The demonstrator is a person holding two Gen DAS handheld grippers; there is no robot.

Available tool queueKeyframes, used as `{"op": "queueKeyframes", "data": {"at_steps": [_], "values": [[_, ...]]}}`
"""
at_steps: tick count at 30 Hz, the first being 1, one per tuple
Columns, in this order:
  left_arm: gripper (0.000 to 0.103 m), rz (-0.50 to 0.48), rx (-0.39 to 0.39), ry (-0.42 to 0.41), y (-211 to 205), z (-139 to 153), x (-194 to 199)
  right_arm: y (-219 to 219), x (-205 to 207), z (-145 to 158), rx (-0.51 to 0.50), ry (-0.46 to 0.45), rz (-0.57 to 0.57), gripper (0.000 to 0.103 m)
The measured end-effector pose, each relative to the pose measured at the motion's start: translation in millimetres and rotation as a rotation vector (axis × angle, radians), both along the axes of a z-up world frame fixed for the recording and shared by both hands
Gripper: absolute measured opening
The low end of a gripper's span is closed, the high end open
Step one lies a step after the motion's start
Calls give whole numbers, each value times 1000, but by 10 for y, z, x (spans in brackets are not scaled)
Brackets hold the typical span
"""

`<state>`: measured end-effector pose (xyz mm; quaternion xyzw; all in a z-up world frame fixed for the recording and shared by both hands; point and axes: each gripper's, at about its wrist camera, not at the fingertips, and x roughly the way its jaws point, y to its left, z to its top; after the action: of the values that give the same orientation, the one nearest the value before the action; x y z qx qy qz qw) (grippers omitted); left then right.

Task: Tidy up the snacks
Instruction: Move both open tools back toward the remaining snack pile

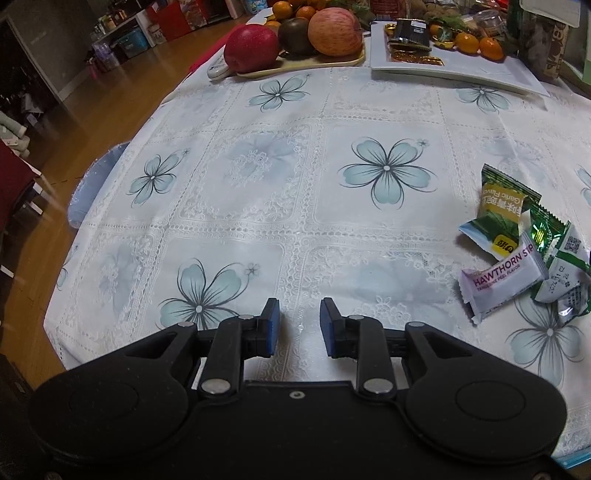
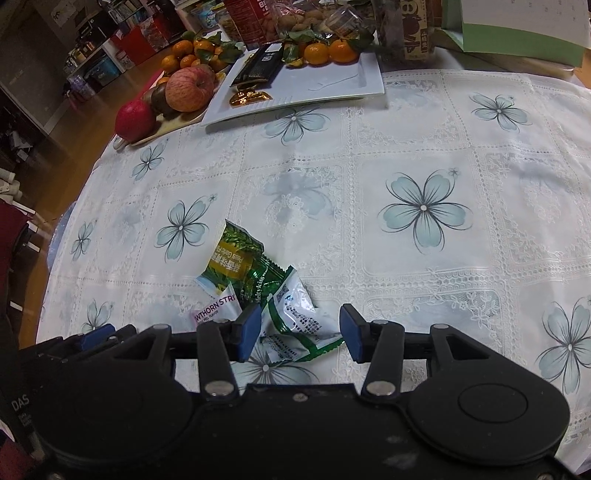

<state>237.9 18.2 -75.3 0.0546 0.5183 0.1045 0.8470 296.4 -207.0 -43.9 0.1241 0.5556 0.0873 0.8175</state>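
Observation:
A small pile of snack packets lies on the flowered tablecloth. It holds a green garlic-peas packet (image 1: 506, 199) (image 2: 232, 258), a pale Hawthorn strip packet (image 1: 502, 280) (image 2: 216, 312), a shiny green wrapper (image 2: 264, 277) and a crumpled white-and-green packet (image 1: 561, 266) (image 2: 295, 325). My right gripper (image 2: 300, 314) stands open just above the cloth, its blue pads either side of the white-and-green packet without pressing it. My left gripper (image 1: 299, 306) is open over bare cloth, left of the pile, with nothing between its fingers.
At the far side, a white rectangular tray (image 1: 480, 70) (image 2: 332, 81) carries a black packet (image 1: 410, 33) (image 2: 258, 64), gold-wrapped sweets (image 1: 410, 57) and mandarins. Beside it a cream tray (image 1: 295, 64) holds apples (image 1: 251, 48) (image 2: 190, 90). Jars and boxes stand behind. The table's edge curves along the left.

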Motion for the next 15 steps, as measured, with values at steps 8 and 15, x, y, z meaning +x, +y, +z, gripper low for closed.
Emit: {"op": "queueKeyframes", "data": {"at_steps": [8, 15], "values": [[37, 4, 4, -29, -18, 39, -18, 201, 26, -65, -48, 12, 67, 53], [37, -6, 90, -102, -155, 94, 126, 197, 52, -144, -67, 27, 56, 53]]}}
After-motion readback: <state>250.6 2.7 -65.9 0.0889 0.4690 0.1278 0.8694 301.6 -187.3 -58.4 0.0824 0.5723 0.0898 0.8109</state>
